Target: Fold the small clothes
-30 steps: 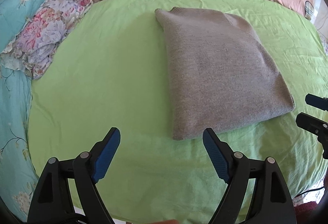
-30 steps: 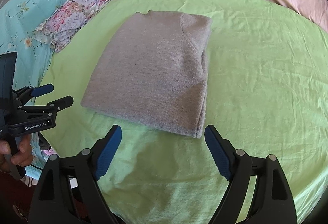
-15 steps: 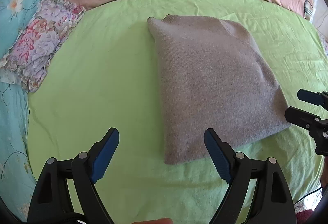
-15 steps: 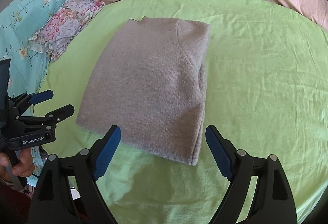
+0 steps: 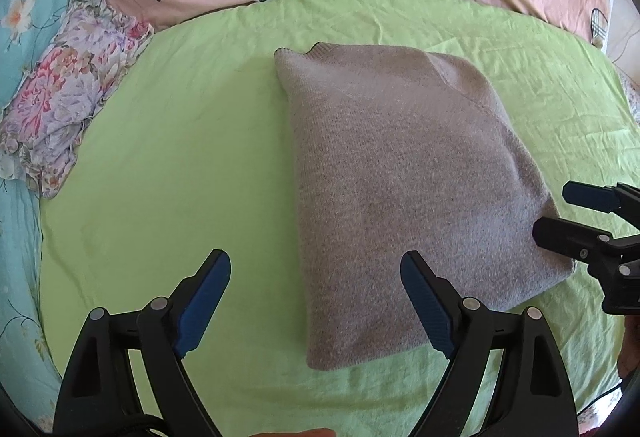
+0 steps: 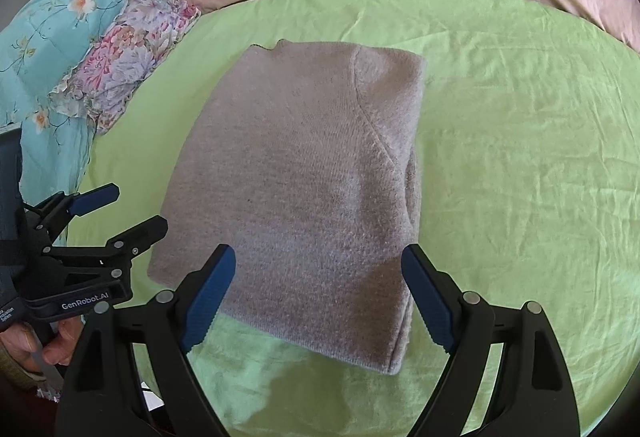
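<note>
A grey knitted sweater (image 5: 404,193), folded into a rectangle, lies flat on the light green bed sheet (image 5: 168,165). The left gripper (image 5: 316,301) stands wide over the sweater's near left corner, holding nothing. The right gripper (image 6: 316,297) also stands wide and empty, over the sweater's near right part.

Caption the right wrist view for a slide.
Open right gripper over the near edge of a folded grey sweater on a green sheet, left gripper alongside.
</note>
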Action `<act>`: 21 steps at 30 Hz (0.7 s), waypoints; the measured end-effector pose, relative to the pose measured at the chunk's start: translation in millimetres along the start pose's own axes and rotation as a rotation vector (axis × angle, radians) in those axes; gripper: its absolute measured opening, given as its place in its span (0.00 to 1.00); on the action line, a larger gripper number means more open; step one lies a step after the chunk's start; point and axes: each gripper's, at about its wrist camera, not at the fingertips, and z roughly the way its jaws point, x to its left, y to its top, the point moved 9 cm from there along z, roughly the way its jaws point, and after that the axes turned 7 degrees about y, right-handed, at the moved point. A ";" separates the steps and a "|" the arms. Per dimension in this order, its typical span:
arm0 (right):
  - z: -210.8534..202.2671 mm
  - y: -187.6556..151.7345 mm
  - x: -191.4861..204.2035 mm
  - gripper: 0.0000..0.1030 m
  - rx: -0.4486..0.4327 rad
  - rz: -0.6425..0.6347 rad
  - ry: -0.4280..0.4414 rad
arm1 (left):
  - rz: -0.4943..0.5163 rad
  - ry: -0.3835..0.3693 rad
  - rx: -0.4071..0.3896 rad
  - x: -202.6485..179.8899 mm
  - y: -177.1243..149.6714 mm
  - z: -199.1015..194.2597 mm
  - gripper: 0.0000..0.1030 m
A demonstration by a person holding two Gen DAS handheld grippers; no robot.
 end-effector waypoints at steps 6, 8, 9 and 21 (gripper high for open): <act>3.7 -0.7 -2.7 0.83 0.008 0.008 0.000 | -0.004 -0.014 -0.007 -1.4 0.4 1.4 0.86; 4.3 0.0 -3.9 0.83 0.008 0.010 0.000 | -0.003 -0.014 -0.013 -2.1 1.0 1.6 0.87; 4.6 0.5 -4.6 0.83 0.008 0.010 0.001 | -0.003 -0.020 -0.015 -2.8 1.2 1.5 0.87; 9.0 1.2 -5.7 0.83 0.012 0.004 0.008 | -0.011 -0.039 -0.026 -6.3 3.2 0.4 0.88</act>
